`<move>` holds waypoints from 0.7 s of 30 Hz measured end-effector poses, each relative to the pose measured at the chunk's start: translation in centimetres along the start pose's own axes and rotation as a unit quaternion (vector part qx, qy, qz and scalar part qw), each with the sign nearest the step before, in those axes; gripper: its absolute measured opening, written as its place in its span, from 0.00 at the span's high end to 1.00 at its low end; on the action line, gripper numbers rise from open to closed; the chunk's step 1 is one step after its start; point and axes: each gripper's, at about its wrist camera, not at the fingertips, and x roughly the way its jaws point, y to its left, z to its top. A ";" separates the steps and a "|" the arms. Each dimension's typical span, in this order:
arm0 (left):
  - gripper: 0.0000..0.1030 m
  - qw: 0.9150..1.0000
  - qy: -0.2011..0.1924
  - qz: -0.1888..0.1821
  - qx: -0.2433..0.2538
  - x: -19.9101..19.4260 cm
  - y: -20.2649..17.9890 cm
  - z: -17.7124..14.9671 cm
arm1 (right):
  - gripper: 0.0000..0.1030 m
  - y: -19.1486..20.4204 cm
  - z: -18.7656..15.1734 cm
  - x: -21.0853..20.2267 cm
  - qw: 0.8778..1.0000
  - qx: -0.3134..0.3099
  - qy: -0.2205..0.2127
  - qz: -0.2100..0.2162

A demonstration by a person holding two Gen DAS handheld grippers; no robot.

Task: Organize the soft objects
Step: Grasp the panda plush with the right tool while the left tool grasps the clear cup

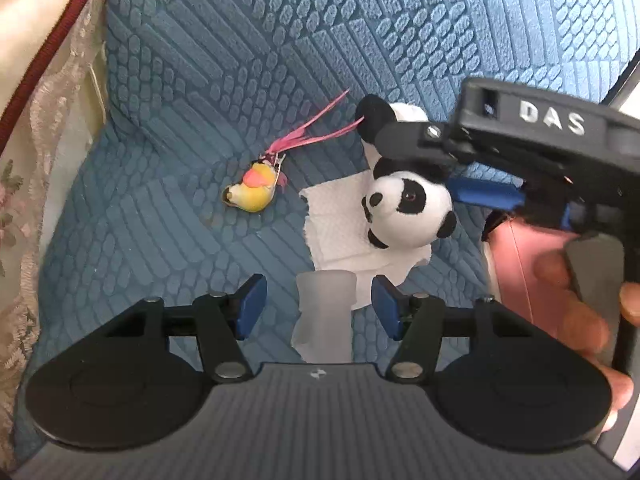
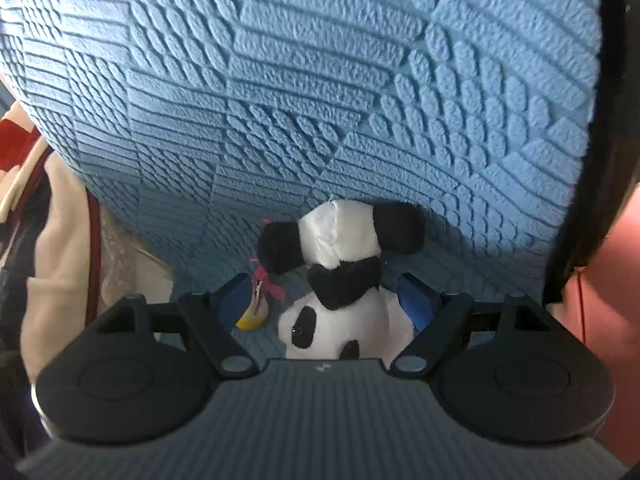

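A black and white plush panda (image 1: 408, 204) lies on a white paper towel (image 1: 340, 224) on the blue textured seat. A small yellow toy bird (image 1: 253, 192) with pink feathers lies to its left. My left gripper (image 1: 318, 308) is open and empty, just short of the towel. My right gripper (image 1: 460, 172) reaches in from the right, its jaws on either side of the panda. In the right wrist view the panda (image 2: 344, 296) sits between the open blue fingers (image 2: 416, 300) of the right gripper (image 2: 326, 300), and the bird (image 2: 256, 312) shows beside the left finger.
The blue seat cushion (image 1: 160, 240) meets its backrest (image 1: 280, 20) behind the toys. A cream cushion with red piping (image 1: 36, 32) and lace fabric (image 1: 24, 208) stand at the left. A pink object (image 1: 528, 264) is at the right edge.
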 end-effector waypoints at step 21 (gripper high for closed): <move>0.52 1.000 0.000 0.018 0.008 1.8 -1.3 -0.8 | 0.31 0.5 -1.3 5.9 0.999 -0.028 0.027 -0.024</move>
